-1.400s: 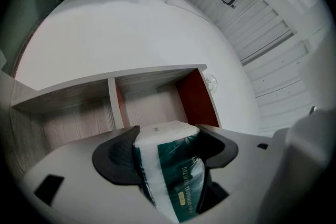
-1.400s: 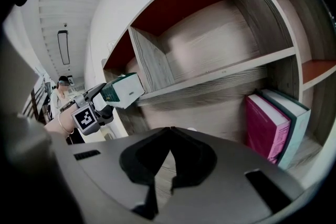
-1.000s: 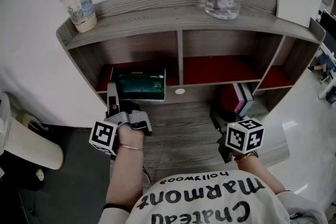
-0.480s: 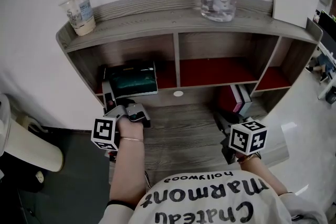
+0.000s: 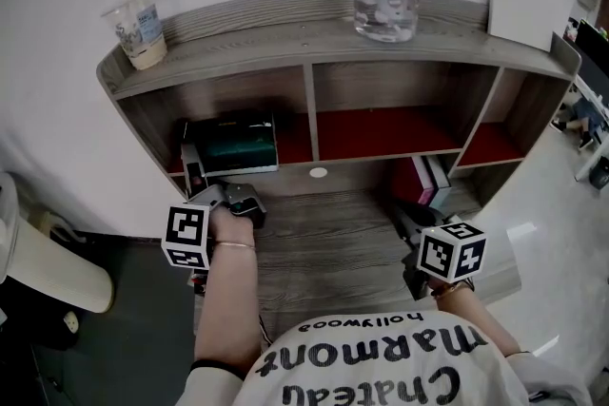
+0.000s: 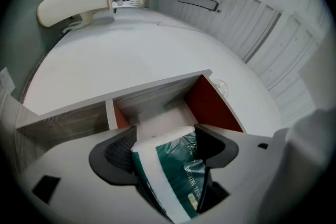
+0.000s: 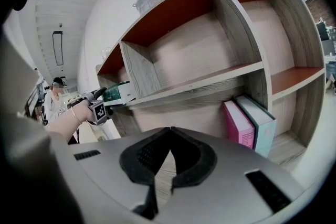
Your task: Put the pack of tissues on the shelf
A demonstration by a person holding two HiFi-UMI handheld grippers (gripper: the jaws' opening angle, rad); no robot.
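at 10 o'clock, left gripper jaws clamped on the green-and-white plastic pack of tissues, partly inside the left compartment of the grey wooden shelf; at 4 o'clock, right gripper jaws pressed together, holding nothing.

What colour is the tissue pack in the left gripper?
The pack of tissues is dark green with a white band; clearest in the left gripper view.
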